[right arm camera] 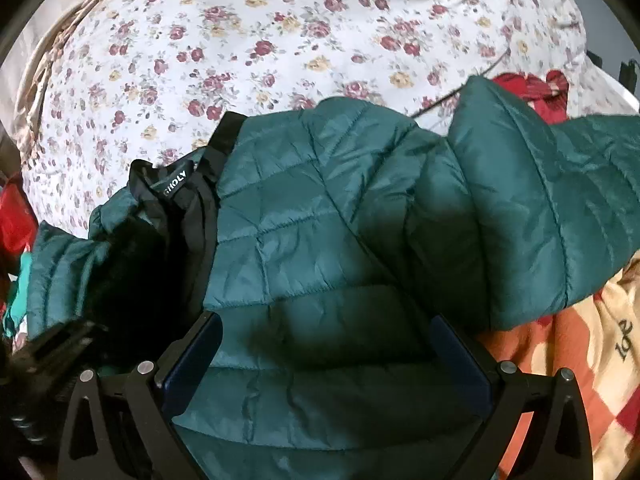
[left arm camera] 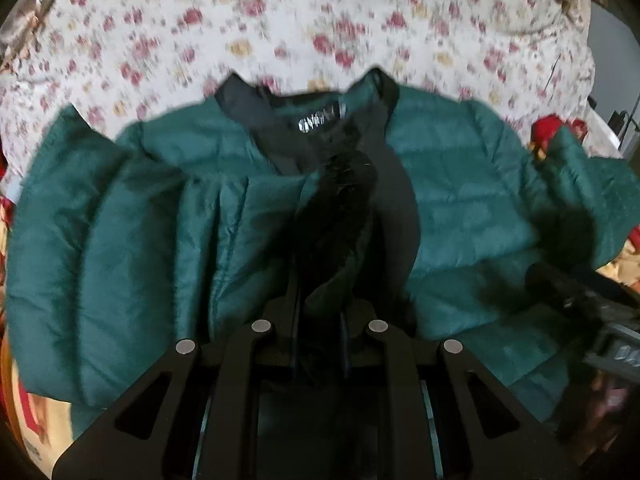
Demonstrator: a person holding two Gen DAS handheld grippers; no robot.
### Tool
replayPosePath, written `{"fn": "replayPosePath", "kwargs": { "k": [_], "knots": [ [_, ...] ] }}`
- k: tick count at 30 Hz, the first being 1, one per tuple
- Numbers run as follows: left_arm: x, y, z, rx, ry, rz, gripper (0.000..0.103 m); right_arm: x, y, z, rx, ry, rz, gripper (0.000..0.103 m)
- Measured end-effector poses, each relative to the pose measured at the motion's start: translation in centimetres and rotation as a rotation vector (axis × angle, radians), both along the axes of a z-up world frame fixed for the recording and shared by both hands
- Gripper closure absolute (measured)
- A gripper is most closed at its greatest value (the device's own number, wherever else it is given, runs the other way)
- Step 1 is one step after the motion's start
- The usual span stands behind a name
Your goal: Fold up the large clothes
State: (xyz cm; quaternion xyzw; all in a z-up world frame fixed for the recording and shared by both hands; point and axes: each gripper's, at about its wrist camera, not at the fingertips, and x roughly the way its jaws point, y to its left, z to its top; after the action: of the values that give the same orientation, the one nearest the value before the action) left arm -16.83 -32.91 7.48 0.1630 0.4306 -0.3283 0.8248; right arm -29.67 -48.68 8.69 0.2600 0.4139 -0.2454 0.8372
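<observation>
A dark green quilted puffer jacket (left arm camera: 460, 200) with black lining and collar lies spread front-up on a bed; it also shows in the right wrist view (right arm camera: 340, 220). My left gripper (left arm camera: 320, 308) is shut on the jacket's black front edge (left arm camera: 340, 208) and lifts it as a ridge. My right gripper (right arm camera: 326, 332) is open, its jaws wide apart just above the jacket's right front panel, holding nothing. It also shows at the right edge of the left wrist view (left arm camera: 592, 304). The left gripper shows at the lower left of the right wrist view (right arm camera: 56, 344).
A white bedsheet with red and yellow flowers (right arm camera: 260, 40) covers the bed beyond the collar. A checked orange and cream blanket (right arm camera: 580, 360) lies at the right. Red cloth (right arm camera: 536, 88) sits past the right sleeve.
</observation>
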Motion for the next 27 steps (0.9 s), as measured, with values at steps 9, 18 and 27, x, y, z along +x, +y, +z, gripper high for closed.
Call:
{"fn": "replayPosePath", "kwargs": {
  "k": [9, 18, 27],
  "knots": [
    [-1.8, 2.5, 2.8, -0.115, 0.021, -0.074, 0.043, -0.2, 0.7, 1.0, 0.033, -0.047, 0.021, 0.000],
    [-1.9, 10.8, 9.1, -0.128, -0.137, -0.015, 0.036, 2.2, 5.3, 2.9, -0.020, -0.079, 0.172, 0.000],
    [3.6, 17.1, 8.6, -0.140, -0.151, 0.199, 0.034, 7.9, 9.6, 3.1, -0.029, -0.072, 0.287, 0.009]
  ]
}}
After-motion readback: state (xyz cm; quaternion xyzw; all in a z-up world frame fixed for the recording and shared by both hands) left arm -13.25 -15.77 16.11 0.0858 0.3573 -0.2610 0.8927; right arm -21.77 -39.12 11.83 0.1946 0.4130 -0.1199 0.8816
